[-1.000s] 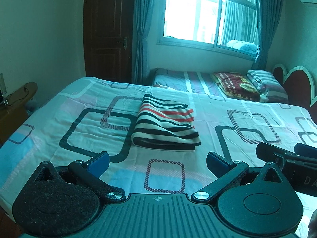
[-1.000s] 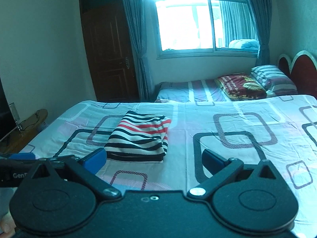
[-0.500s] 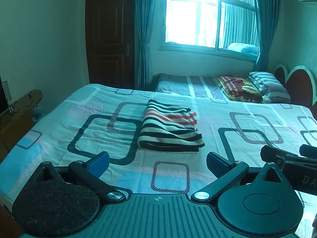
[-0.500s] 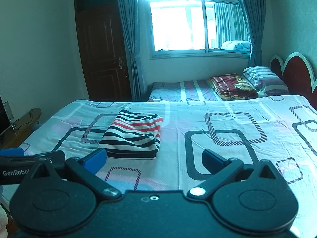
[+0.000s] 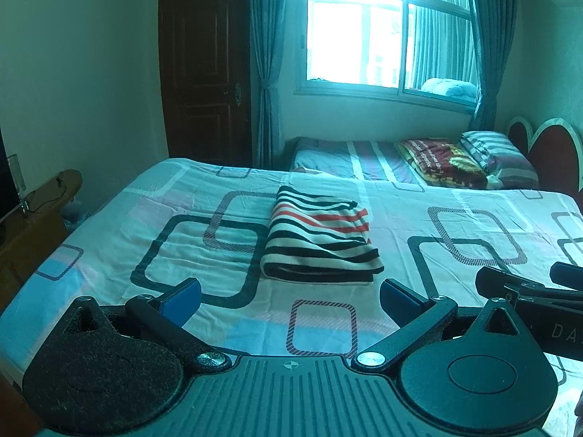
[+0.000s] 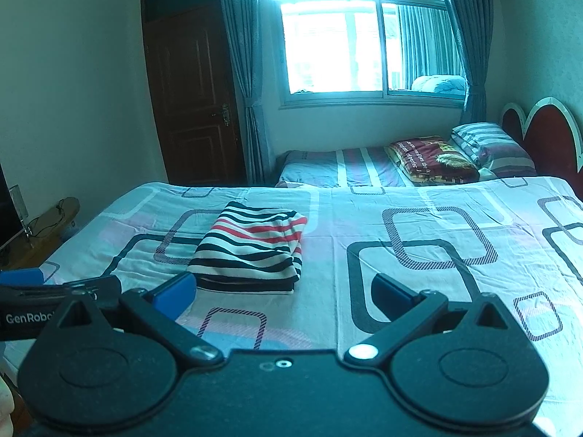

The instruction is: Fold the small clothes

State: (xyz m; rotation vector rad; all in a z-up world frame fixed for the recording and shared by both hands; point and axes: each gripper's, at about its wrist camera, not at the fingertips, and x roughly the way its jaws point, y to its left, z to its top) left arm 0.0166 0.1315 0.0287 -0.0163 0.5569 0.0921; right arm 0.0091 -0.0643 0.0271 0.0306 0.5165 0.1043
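The left gripper point(image 5: 289, 300) hangs with its blue-padded fingers spread wide and nothing between them, raised over the near edge of the bed. The right gripper point(image 6: 282, 296) is the same: jaws wide, empty, held just beside its partner, whose black body shows at the left edge of the right wrist view.

Straight ahead of both, apart from any pad, lies the folded striped garment point(image 5: 319, 242), a thick, tidy rectangle in black, white and red bands on the patterned bedsheet point(image 5: 109, 225). From the left gripper it sits dead centre between the fingers and a little farther off; from the right gripper it sits ahead and to the left, nearer the left pad. So the left gripper looks the nearer and better lined up. The bundle's long axis runs near to far, with the doubled fold edge facing the grippers and the stripes running left to right across it.

Judging by its neat layers, the folding of this piece looks finished; no other loose garment is visible on the sheet. Beyond, a second bed point(image 5: 349, 160) with a red blanket point(image 5: 437, 160) stands under the window point(image 5: 386, 36).
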